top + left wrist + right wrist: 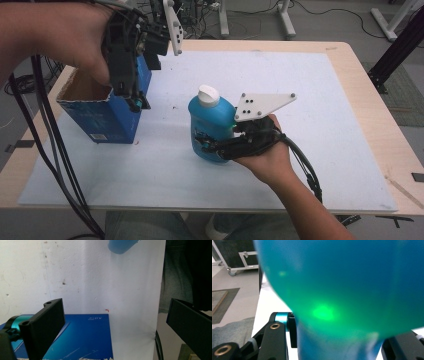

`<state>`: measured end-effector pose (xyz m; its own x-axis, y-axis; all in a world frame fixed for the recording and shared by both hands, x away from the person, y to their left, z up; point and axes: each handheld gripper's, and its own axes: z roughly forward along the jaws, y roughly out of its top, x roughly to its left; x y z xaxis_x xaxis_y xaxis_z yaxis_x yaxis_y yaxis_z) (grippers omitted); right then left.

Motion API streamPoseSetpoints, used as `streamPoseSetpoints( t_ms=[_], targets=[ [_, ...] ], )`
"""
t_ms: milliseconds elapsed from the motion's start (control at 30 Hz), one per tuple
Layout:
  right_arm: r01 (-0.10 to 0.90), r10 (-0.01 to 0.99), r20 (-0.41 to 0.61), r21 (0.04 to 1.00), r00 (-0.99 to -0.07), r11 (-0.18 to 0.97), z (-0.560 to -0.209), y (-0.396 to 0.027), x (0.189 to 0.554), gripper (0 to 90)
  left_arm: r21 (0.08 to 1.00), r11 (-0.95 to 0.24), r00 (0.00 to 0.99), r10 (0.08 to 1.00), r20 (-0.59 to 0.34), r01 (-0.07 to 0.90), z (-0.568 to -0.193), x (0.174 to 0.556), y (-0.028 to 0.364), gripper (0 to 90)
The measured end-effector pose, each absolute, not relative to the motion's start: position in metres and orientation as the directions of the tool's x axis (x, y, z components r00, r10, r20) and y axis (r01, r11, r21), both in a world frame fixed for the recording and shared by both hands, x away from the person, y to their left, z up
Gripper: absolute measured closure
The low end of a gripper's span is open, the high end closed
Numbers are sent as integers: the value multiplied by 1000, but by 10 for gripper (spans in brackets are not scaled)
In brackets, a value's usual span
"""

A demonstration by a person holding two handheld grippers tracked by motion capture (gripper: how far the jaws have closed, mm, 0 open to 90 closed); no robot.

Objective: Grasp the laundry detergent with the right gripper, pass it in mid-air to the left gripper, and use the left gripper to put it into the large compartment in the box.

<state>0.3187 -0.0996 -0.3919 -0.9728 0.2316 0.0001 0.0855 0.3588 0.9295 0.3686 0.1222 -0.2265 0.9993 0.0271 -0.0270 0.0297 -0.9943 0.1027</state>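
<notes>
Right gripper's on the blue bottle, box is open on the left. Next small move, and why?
Probably lift the blue bottle and carry it left toward the open blue box. The right gripper is clamped on the bottle's body, white cap up, and the box's open top faces up. The left gripper, jaws open and empty, hovers at the box's right edge, seemingly ready to steady it.

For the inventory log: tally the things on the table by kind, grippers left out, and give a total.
Bottles: 1, the blue bottle with a white cap, held in the right gripper
Boxes: 1, the open blue box, below the left gripper
Mats: 1, the white mat
Total: 3
</notes>
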Motion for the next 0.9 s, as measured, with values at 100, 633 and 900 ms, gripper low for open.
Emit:
streamPoseSetpoints(
  t_ms=[100,633,900],
  targets=[
    [81,220,0,929,-976,361,-387,-102,321,456,103,-994,999,24,-27,27,-225,367,120,18],
    [46,105,4,915,-994,401,-373,-106,329,456,110,-993,999,36,-34,40,-216,357,104,18],
    [34,33,23,916,-999,401,-369,-103,331,456,119,-992,998,28,-49,34,-215,352,93,18]
  ],
)
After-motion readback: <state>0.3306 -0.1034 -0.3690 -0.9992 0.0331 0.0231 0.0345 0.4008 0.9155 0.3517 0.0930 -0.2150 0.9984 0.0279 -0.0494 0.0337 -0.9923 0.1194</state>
